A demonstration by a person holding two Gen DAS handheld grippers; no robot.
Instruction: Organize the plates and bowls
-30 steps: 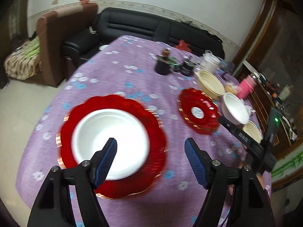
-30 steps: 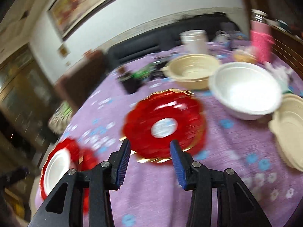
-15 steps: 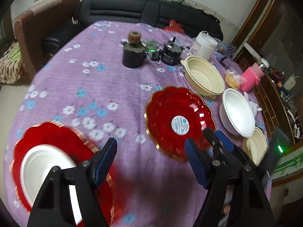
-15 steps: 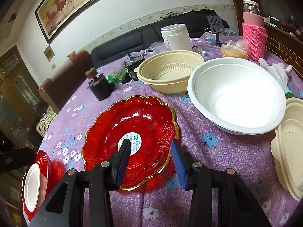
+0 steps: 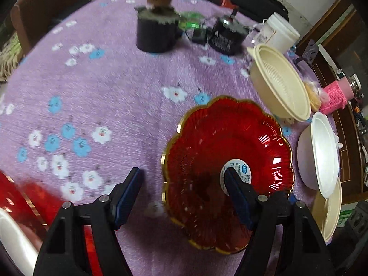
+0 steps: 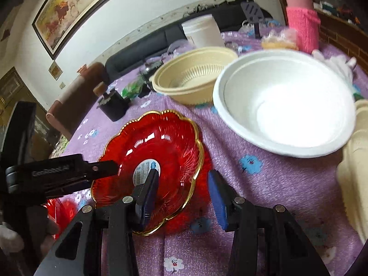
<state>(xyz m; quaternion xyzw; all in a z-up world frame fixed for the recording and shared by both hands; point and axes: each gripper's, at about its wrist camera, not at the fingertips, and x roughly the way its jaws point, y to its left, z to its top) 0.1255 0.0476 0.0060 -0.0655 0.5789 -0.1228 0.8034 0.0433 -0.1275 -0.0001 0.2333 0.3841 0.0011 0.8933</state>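
Your surface (image 5: 119,87) is a round one under a purple cloth printed with blue and white flowers, in a room with a dark sofa (image 6: 138,46) and a framed painting (image 6: 76,2) on the wall behind. At its middle lies an empty red scalloped plate (image 5: 227,138) with a gold rim and a round sticker at its centre. Past it a cream strainer bowl (image 5: 280,85) nests in a matching bowl, and just beside that a white bowl (image 6: 287,105) stands empty (a white tub (image 6: 202,34) and a pink-sleeved bottle (image 6: 301,20) sit further back). Your left gripper (image 5: 184,191) hangs with its fingers spread apart, one over the plate's centre and one over bare cloth, the plate's near edge between them, nothing pressed. Your right gripper (image 6: 184,184) has its fingers parted across the plate's opposite rim, not gripping it. A second red plate (image 5: 25,202) holding a white dish lies at the left edge. Open cloth stretches left of the middle plate.
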